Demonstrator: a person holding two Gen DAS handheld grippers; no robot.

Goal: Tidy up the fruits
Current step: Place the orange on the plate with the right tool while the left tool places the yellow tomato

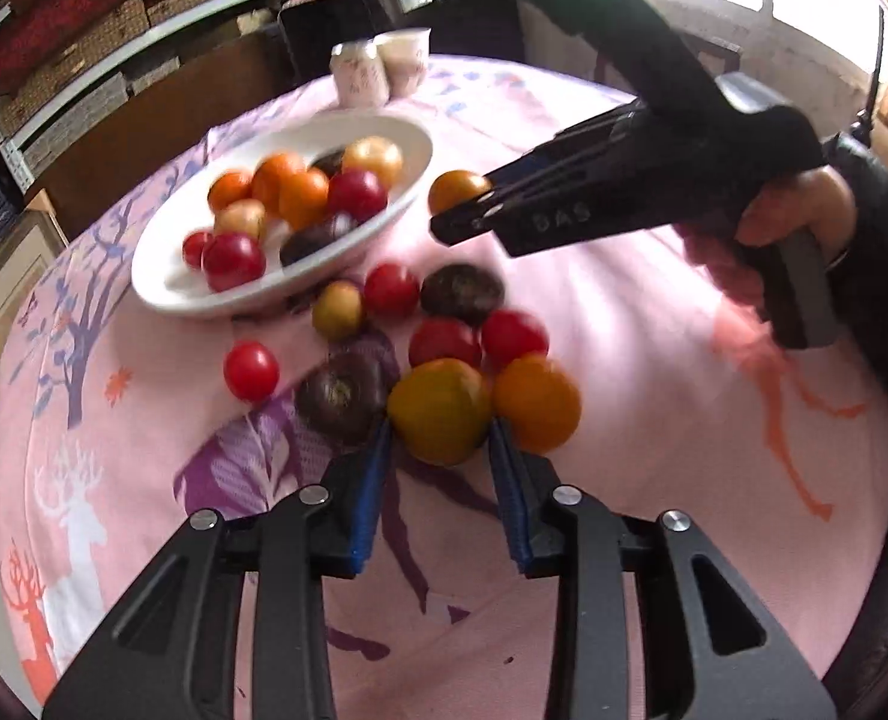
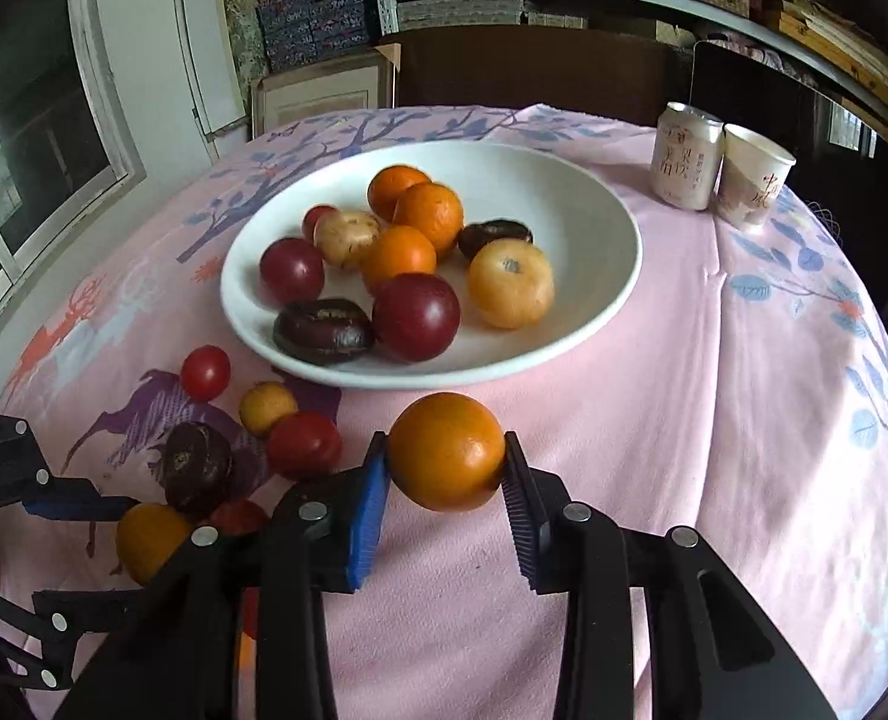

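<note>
Lettering "DAS" marks the right gripper, pinching an orange fruit. Chinese characters mark a can and paper cup at the tabletop's far edge. A white bowl holds mixed fruits. The left gripper pinches a yellow-orange fruit.

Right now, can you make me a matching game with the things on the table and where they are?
Things:
1. orange fruit
2. yellow-green fruit
3. drink can
4. dark purple fruit

Places:
A. in the white bowl
B. between the left tongs
C. beside the paper cup
D. between the right tongs

Pairs: 1-D, 2-B, 3-C, 4-A
</note>
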